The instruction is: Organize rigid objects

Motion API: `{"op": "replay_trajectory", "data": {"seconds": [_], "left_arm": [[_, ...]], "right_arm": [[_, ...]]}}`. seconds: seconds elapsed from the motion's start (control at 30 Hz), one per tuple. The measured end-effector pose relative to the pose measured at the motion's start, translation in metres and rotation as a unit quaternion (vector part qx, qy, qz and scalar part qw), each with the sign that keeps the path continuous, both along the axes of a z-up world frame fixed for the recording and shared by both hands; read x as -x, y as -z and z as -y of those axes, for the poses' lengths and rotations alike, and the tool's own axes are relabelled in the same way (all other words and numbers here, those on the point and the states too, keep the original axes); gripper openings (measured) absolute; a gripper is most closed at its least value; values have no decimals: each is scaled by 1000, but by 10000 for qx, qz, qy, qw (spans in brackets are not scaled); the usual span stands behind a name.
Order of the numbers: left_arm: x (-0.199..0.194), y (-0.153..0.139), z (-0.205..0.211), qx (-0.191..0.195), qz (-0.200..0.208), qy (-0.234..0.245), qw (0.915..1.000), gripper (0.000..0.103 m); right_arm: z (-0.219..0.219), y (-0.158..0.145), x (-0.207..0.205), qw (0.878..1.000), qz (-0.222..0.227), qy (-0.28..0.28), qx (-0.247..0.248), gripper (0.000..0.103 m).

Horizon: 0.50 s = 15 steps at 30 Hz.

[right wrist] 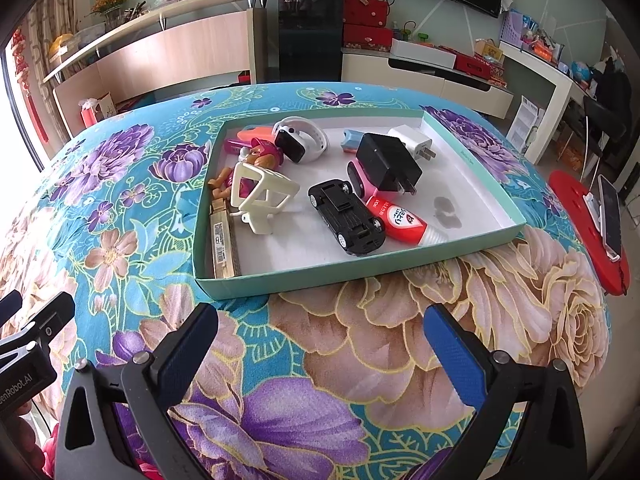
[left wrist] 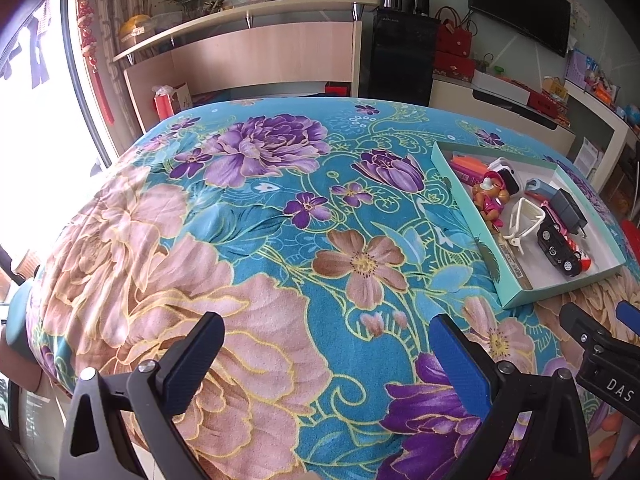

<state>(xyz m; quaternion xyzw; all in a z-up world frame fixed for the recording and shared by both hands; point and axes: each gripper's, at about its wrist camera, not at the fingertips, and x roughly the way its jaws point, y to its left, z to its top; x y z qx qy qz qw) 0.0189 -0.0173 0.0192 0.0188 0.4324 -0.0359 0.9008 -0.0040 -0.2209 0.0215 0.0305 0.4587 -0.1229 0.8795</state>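
Right wrist view: the tray (right wrist: 476,236), a shallow teal box lid with a white floor, lies on the floral blanket (right wrist: 360,340) straight ahead of the right gripper (right wrist: 320,344).
Tray contents: every small rigid item in sight is inside it, so the gathering looks largely done.
Count, chargers: two, a black charger (right wrist: 384,160) lying on a pink thing and a white charger (right wrist: 412,142) behind it.
Count, single items: one black toy car (right wrist: 348,216) lying upside down, one red tube (right wrist: 400,216) touching it, one cream frame (right wrist: 260,196), one watch (right wrist: 300,140), one pup figure (right wrist: 264,156), one flat gold stick (right wrist: 222,244) along the left wall.
Far corner: orange and pink pieces, too crowded to count.
Why so placed: items lean on each other at the back and left; the right floor is bare, probably room to spread them.
Right gripper: jaws wide apart, holding nothing, near the tray's front wall.
Left gripper (left wrist: 324,352): jaws likewise spread and empty, over bare blanket, tray well to its right.
Off the blanket: one phone (right wrist: 610,216) on a red stool (right wrist: 568,200).
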Motion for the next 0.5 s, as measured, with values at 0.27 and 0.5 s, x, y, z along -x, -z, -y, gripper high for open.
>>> {"op": "replay_trajectory", "data": {"seconds": [0.27, 0.5], "left_arm": [[0, 1, 2, -93, -3, 27, 10000, 103], [2, 3, 9, -214, 36, 134, 9997, 103]], "right_arm": [[-1, 1, -1, 10000, -24, -17, 25, 102], [-2, 3, -2, 10000, -58, -27, 27, 102]]}}
